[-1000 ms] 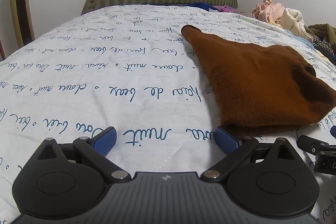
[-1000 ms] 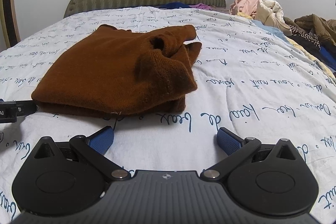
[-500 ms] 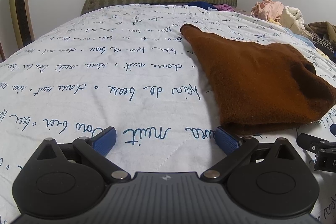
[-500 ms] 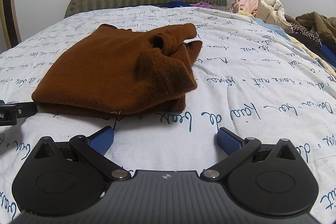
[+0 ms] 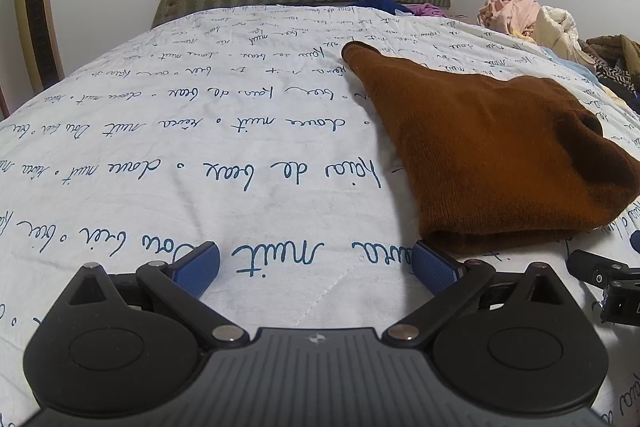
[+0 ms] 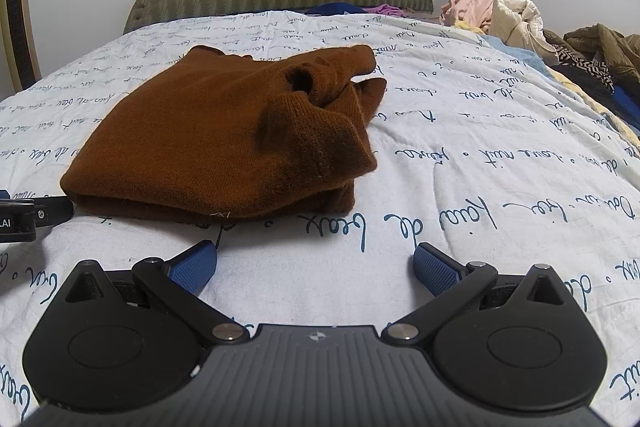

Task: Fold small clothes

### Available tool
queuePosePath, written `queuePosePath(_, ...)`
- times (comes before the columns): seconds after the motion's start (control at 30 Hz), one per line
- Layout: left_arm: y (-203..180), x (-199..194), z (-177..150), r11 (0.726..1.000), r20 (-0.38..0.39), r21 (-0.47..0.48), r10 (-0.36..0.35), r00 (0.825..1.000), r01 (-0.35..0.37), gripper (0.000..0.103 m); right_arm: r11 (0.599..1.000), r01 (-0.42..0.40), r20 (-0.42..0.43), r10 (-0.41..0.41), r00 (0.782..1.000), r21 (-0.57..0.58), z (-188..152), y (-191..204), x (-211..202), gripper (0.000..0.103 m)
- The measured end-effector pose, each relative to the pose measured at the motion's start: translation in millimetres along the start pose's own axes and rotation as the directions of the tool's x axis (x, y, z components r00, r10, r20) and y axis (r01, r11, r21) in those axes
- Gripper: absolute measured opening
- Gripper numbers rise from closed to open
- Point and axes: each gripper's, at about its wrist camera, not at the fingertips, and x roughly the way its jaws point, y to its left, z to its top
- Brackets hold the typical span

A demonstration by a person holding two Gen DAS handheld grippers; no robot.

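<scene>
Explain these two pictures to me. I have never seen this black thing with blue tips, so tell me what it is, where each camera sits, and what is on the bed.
Each picture comes from a camera fixed on a hand-held gripper, looking forward along its two blue-padded fingers. A person carries one in each hand; there is no robot arm. In the left wrist view the black body at the bottom is the left hand-held gripper, and the right wrist view shows the right hand-held gripper. Both are open and hold nothing. On the bedspread, white with blue handwriting, lies a brown sweater, folded into a rough bundle. It lies just ahead of both grippers. A pile of other clothes sits at the far right side of the bed.
</scene>
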Motion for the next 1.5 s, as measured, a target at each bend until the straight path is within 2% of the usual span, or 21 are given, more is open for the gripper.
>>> queuePosePath(1.5, -2.0, -0.8, -2.4, 1.000, 0.003, 0.019, 0.013, 1.000, -0.013, 0.103, 1.000, 0.001, 0.001, -0.001, 1.000, -0.001, -0.5, 0.6, 0.0, 0.103)
